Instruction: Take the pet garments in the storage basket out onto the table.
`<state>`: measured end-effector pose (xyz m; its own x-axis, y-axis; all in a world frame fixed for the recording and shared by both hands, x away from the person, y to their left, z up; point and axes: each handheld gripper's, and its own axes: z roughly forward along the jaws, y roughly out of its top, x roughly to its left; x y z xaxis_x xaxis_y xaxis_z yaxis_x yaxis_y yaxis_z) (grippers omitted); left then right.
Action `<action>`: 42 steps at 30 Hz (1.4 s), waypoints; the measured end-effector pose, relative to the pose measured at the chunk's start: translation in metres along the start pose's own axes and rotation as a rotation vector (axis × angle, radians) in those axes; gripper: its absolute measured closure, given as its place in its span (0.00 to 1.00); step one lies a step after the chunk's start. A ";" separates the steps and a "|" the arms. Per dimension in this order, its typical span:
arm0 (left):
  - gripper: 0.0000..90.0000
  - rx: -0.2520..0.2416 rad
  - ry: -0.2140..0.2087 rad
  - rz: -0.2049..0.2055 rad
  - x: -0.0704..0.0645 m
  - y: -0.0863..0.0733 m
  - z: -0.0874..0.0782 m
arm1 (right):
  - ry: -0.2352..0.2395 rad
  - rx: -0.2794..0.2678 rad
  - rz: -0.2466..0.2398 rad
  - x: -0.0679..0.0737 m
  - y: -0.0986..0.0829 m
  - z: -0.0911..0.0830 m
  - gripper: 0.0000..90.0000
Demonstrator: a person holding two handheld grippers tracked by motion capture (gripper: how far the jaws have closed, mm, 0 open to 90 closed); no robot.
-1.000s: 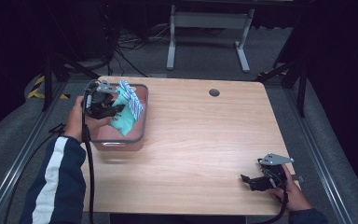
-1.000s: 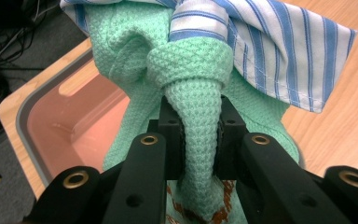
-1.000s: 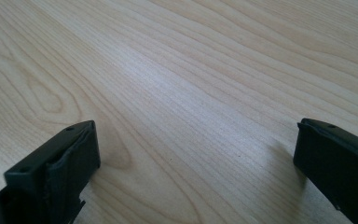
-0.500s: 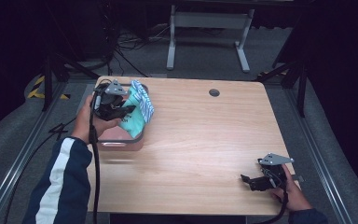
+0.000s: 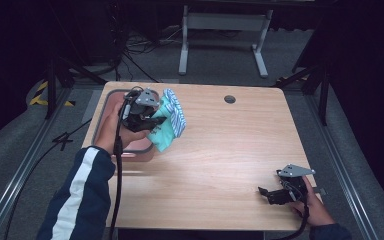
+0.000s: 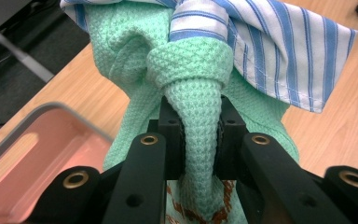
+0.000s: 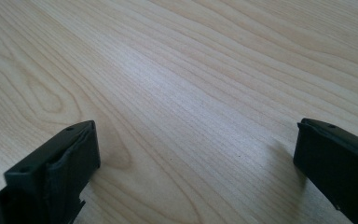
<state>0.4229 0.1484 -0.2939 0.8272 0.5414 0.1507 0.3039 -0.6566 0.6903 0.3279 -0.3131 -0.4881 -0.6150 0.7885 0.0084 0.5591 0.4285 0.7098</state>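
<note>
Setting: recording lab / test bay, not a home.

Single wooden table (image 5: 220, 150) with a cable hole (image 5: 229, 99), standing on grey carpet (image 5: 25, 150) between metal floor rails (image 5: 15, 180). Black curtains (image 5: 365, 60) close off the sides and back, so the surround is dark. Loose cables (image 5: 130, 65) run over the floor behind; a grey metal stand (image 5: 220, 30) sits beyond the table. Yellow-black hazard tape (image 5: 42, 92) marks the floor at left. A person's hand (image 5: 112, 125) works with a cabled, instrumented gripper (image 5: 152, 121).
</note>
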 end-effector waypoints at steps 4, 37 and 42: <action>0.86 0.000 -0.020 0.017 -0.007 0.006 0.008 | 0.000 0.000 0.000 0.000 0.000 0.000 0.01; 0.86 0.135 -0.145 0.067 -0.049 0.011 0.112 | 0.000 0.000 -0.001 0.000 0.000 0.000 0.01; 0.85 0.148 -0.146 0.062 -0.056 0.007 0.122 | 0.000 0.000 -0.001 0.000 0.000 0.000 0.01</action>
<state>0.4370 0.0492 -0.3837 0.9027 0.4232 0.0779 0.3080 -0.7618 0.5699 0.3279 -0.3131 -0.4881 -0.6152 0.7884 0.0077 0.5586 0.4290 0.7098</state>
